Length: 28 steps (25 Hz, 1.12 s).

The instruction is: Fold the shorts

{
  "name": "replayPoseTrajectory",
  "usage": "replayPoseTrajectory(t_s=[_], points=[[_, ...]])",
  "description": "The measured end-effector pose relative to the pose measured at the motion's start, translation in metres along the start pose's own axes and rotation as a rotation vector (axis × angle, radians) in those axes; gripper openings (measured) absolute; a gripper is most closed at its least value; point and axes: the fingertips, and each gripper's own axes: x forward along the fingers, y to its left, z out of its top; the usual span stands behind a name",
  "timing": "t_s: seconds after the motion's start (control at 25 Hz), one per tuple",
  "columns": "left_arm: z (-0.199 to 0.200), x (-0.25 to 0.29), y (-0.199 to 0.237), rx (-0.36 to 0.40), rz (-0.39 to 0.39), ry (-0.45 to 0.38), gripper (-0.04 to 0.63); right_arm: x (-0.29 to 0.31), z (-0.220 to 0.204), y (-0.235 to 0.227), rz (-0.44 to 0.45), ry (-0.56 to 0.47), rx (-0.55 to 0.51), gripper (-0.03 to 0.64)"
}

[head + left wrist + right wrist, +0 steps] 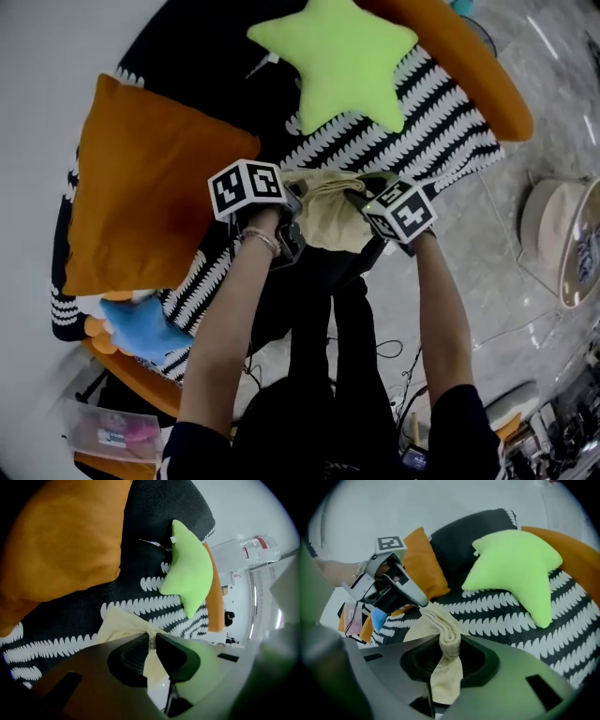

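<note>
A: Far left first: a big orange cushion lies on the black-and-white patterned cover. A blue soft toy peeks out just below it at the near left edge.

B: Right of that cushion, here's the left gripper. Its jaws are almost together, with only a sliver between them, and a thin fold of the pale yellow shorts fills that sliver. That's a pinch!

A: The shorts sit between the two grippers, at the near edge of the cover, on the near side of the star cushion. In the left gripper view the cloth fans out from the jaws over the pattern.

B: Over to the right gripper. Its jaws stand a bit wider, but they're clamped on a thick rolled bunch of the same fabric. A loose tail of it hangs back between the jaws toward the camera.

A: From that view a twisted rope of cloth runs up and left from the right jaws to the left gripper's tip. The two grippers are close together.

B: Farther back, right of centre, the lime green star cushion lies on the cover, apart from the shorts.

A: Far right, an orange bolster edges the cover, with pale marbled floor beyond it.
</note>
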Motion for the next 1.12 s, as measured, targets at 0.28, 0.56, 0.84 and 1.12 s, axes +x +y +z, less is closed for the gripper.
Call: replayPoseTrajectory(t_s=[0.28, 0.56, 0.84, 1.12], points=[[0.017, 0.024, 0.050, -0.031, 0.138, -0.218, 0.201, 0.060, -0.006, -0.043, -0.112, 0.068, -0.020, 0.150], [0.013, -0.036, 0.057, 0.235, 0.144, -0.388, 0.313, -0.011, 0.032, -0.044, 0.058, -0.089, 0.101, 0.435], [-0.032, -0.099, -0.014, 0.499, -0.040, -0.456, 0.313, -0.124, 0.057, 0.007, -0.009, -0.347, 0.079, 0.391], [-0.055, -0.192, -0.093, 0.684, -0.122, -0.583, 0.303, -0.217, 0.093, 0.088, -0.255, -0.468, -0.077, 0.364]])
